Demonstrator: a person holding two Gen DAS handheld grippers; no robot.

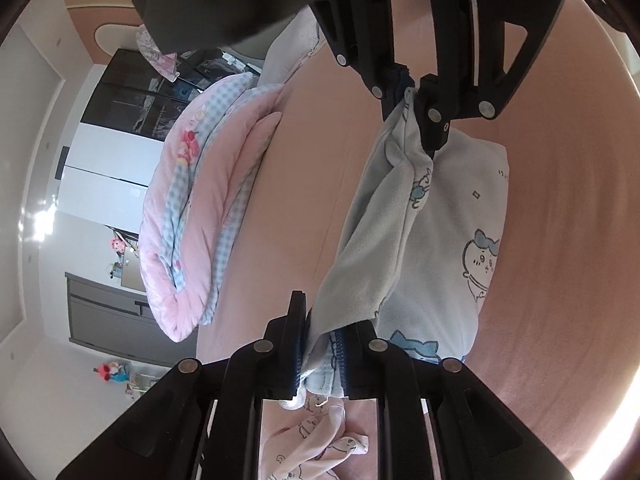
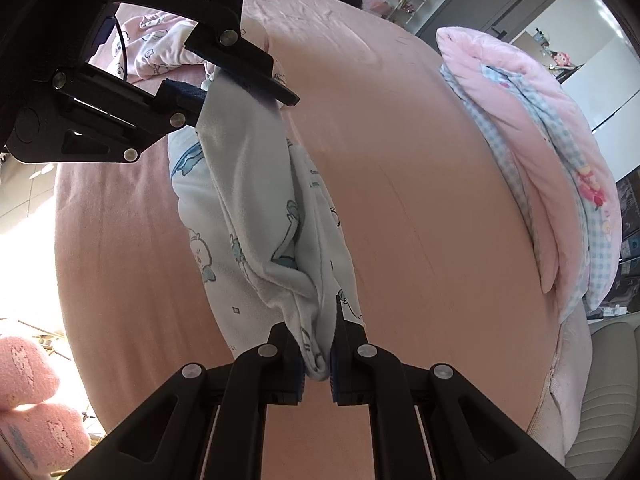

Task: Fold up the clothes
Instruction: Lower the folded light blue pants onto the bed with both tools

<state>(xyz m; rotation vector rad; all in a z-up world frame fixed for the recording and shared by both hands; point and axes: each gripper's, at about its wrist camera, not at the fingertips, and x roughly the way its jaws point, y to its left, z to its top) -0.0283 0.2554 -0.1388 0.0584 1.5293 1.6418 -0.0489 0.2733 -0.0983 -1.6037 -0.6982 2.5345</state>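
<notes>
Fingers of the left gripper are pinched on a bunched edge of the pale blue printed garment in the left wrist view, the cloth squeezed between the 2 blue pads. From that pinch a taut fold of fabric runs ahead and upward to the right gripper, whose fingers are clamped on the far end of the same fold. Beneath and to the right of the stretched fold, the remaining cloth lies flat on the pink bed sheet, cartoon animal prints facing up. Left of the fingers sits a folded pink and blue-checked quilt. Below the fingers lies a pink printed garment.

In the right wrist view, the right gripper has its 2 fingers pressed together on a wad of the pale blue printed garment. Ahead and up to the left, the left gripper grips the other end, the fold hanging slack-sided between them above the pink bed sheet. Right of the fingers lies the quilt; beyond the left gripper, the pink printed garment.
</notes>
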